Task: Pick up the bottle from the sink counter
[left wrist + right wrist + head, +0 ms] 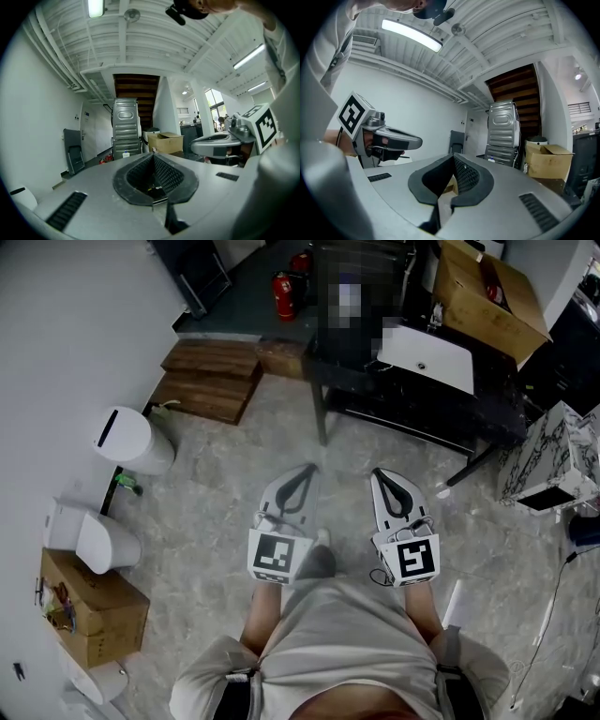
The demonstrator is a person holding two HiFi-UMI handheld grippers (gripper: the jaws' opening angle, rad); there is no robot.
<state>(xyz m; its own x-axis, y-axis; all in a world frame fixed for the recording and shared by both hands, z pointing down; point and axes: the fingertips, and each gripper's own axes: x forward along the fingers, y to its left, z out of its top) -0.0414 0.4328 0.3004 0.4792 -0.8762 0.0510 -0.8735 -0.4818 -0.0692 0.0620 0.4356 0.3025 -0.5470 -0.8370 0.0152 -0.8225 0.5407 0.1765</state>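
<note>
No bottle on a sink counter shows clearly. A small white bottle (125, 154) stands far off on the floor before a stack of metal cases (126, 125); the same small bottle (491, 159) appears in the right gripper view. A white basin top (427, 357) lies on a black table (412, 404). In front of the person's body, my left gripper (309, 468) and right gripper (378, 473) are held level side by side, both shut with nothing between the tips. Each also shows in its own view, the left gripper (153, 155) and the right gripper (453, 157).
Red fire extinguishers (284, 292) stand at the back. An open cardboard box (487, 292) sits on the table's right end. Wooden steps (211, 376), a white bin (131, 439) and another box (89, 610) line the left wall. A marble block (553, 460) is on the right.
</note>
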